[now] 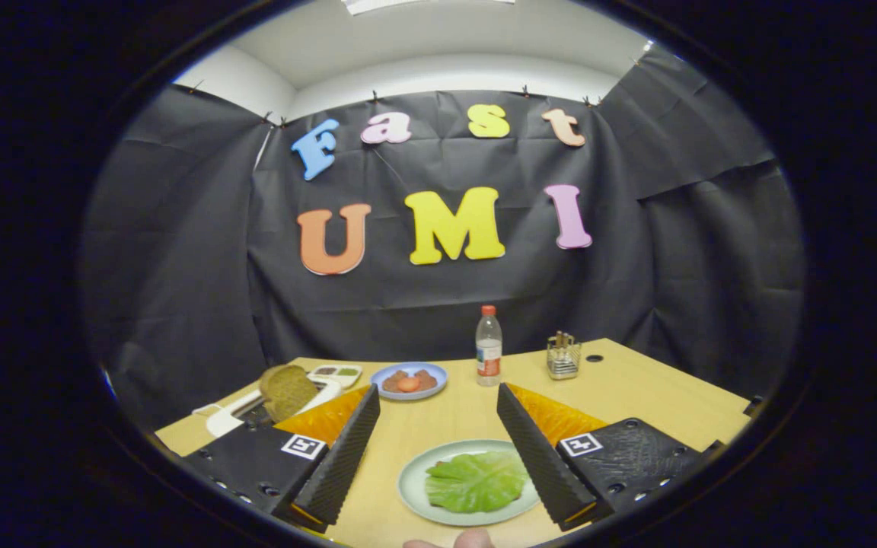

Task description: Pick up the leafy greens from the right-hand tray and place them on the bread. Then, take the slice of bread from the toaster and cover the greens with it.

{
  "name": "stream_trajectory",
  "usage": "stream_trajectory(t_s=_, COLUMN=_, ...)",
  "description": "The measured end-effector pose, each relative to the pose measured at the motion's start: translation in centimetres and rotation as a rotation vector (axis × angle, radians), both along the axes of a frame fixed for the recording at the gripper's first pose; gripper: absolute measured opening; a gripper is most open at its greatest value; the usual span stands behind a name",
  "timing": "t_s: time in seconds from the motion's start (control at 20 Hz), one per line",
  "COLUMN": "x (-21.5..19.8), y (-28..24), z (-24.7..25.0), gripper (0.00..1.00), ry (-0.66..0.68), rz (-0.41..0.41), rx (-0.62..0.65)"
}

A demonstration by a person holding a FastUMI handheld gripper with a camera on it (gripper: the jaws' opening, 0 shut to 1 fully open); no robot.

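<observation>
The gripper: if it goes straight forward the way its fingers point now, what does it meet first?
The gripper is open. The pale plate with the green leaf lies between its fingers, low and near. Straight ahead over the bare table, the bottle looks first in line, though depth is hard to judge.

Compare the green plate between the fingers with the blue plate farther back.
The pale green plate lies between the open gripper's fingers and holds a flat lettuce leaf. The blue plate sits beyond the fingers, near the water bottle, holding reddish-brown food. Both are round and rest on the wooden table.
</observation>
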State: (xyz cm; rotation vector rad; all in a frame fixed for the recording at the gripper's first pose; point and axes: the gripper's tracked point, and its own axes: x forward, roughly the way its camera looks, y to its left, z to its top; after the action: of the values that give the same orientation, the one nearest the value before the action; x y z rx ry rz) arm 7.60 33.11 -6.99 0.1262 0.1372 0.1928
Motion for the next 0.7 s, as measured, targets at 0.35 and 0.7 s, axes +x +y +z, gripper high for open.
stream_trajectory(t_s=0.35, x=-0.9, y=11.9, z=-0.4, gripper=0.96, ry=-0.004, rz=0.099, rx=-0.046)
stream_trajectory(t_s=0.7, x=1.1, y=16.9, z=-2.9, gripper=0.96, ry=0.046, rz=0.098, rx=-0.098)
